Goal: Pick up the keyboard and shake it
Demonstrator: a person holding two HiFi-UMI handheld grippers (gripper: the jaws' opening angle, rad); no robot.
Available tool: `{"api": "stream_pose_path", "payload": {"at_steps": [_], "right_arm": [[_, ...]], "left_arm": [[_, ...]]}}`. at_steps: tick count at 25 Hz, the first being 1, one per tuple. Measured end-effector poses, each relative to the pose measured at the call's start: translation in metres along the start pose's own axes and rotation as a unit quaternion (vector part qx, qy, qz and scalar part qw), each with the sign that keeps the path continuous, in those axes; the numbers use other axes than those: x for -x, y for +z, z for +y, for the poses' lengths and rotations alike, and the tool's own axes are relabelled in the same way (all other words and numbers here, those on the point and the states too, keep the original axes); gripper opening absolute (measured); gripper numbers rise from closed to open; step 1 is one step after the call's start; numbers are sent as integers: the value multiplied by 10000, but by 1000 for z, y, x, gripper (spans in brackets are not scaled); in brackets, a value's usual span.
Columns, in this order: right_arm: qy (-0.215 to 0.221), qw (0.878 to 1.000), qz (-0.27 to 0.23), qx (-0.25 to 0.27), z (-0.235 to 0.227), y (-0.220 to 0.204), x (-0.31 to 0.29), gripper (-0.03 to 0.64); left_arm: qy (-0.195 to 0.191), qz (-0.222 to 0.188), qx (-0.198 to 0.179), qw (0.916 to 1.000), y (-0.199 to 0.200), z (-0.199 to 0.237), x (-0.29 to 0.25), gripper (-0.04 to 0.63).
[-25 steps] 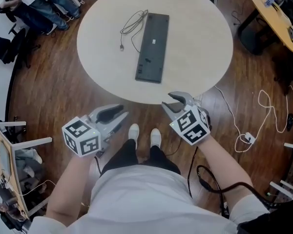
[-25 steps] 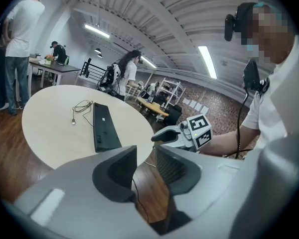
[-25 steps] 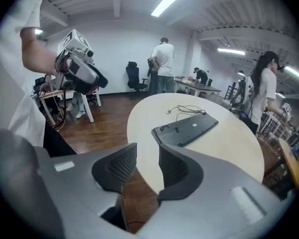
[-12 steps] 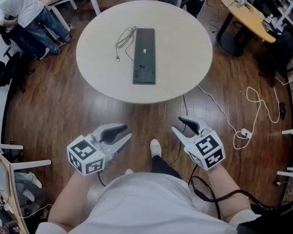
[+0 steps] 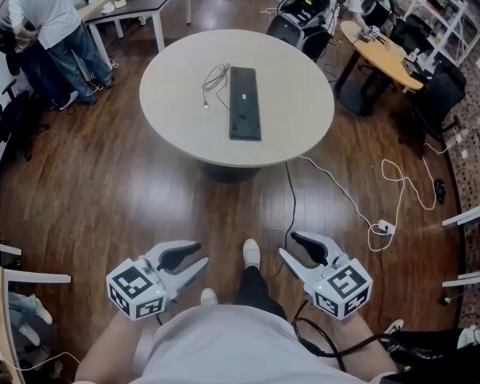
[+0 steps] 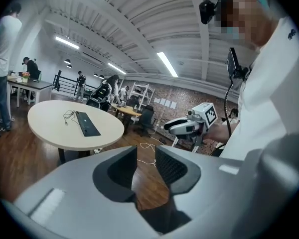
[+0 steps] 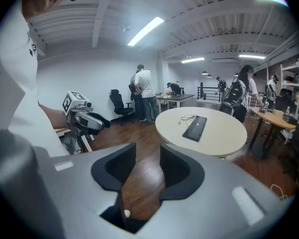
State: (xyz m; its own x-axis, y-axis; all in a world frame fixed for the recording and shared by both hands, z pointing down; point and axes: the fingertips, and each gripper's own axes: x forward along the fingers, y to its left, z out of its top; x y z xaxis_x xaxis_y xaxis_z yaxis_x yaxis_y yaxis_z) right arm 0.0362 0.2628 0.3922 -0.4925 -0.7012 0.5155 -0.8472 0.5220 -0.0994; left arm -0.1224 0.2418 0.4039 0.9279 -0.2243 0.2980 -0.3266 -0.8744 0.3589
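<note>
The black keyboard [image 5: 244, 102] lies flat on the round beige table [image 5: 300, 94], its cable [image 5: 214, 80] coiled at its left. It also shows far off as the keyboard [image 6: 87, 123] in the left gripper view and the keyboard [image 7: 195, 128] in the right gripper view. Both grippers hang over the wooden floor, well short of the table. My left gripper [image 5: 200, 256] is shut and empty. On my right gripper [image 5: 288, 245] the jaws have just been opening, and nothing is between them.
A person [image 5: 44, 14] stands at a desk at the back left. A yellow table [image 5: 384, 50] and office chairs stand at the back right. A white cable [image 5: 376, 206] runs over the floor right of the table. My shoe [image 5: 251, 253] is between the grippers.
I have stepped back from the table, so it and the keyboard now sit farther away. Both grippers came back with me, empty. The keyboard has not moved.
</note>
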Motion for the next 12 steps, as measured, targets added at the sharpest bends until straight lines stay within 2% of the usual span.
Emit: {"api": "stream_pose_path", "payload": {"at_steps": [4,12], "right_arm": [[-72,9999,-126,-24,31,-4,19,155],[-336,9990,-288,-23,55,-2,38,144]], "left_arm": [[-73,-11,-66,10000,-12,-15,25,112],[-170,-248,-67,9995,-10,-22,40,112]]}}
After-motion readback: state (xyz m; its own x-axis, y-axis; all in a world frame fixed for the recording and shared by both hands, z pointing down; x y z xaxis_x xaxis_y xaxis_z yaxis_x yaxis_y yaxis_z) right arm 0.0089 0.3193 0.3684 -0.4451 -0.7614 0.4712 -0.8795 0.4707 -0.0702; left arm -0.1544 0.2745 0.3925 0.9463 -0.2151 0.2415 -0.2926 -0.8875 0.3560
